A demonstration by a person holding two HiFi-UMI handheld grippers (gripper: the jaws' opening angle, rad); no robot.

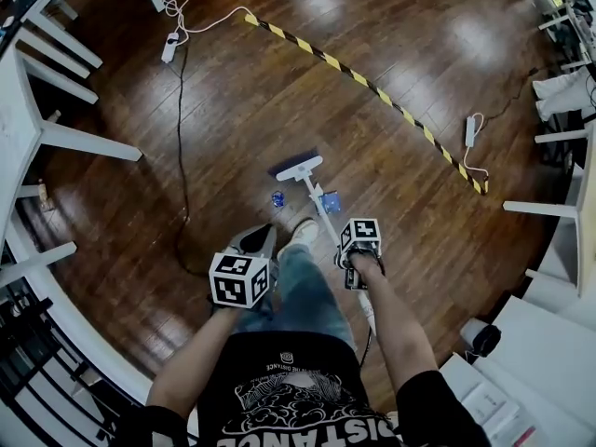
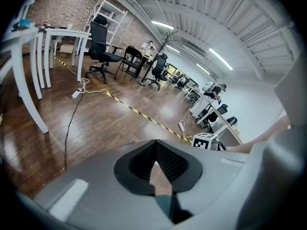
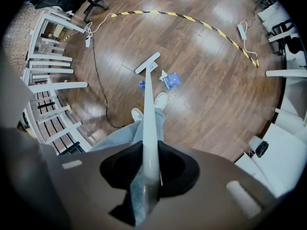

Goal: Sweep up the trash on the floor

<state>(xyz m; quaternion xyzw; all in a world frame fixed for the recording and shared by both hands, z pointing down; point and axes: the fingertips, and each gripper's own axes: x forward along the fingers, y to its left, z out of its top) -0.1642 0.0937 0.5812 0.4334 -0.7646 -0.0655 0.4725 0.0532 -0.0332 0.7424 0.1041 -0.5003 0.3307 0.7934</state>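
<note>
My right gripper [image 1: 348, 255] [image 3: 146, 169] is shut on the white handle [image 1: 317, 198] [image 3: 149, 109] of a broom. The broom's flat head [image 1: 298, 168] [image 3: 147, 63] rests on the wooden floor just ahead of the person's shoes [image 3: 160, 99]. A crumpled blue wrapper [image 1: 330, 202] [image 3: 171, 80] lies right of the handle. On the handle's left lies a small blue scrap [image 1: 277, 198] [image 3: 142, 84]. Both are nearer the feet than the broom head. My left gripper [image 1: 253, 237] [image 2: 156, 157] is held at waist height, points out over the room, and is shut on nothing.
Yellow-black tape [image 1: 363, 80] crosses the floor beyond the broom. A black cable [image 1: 180, 156] runs from a power strip [image 1: 169, 47]; a second strip [image 1: 471, 130] lies right. White table legs [image 1: 84, 142] line the left, more white furniture [image 1: 549, 208] the right. Office chairs [image 2: 101, 47] stand far off.
</note>
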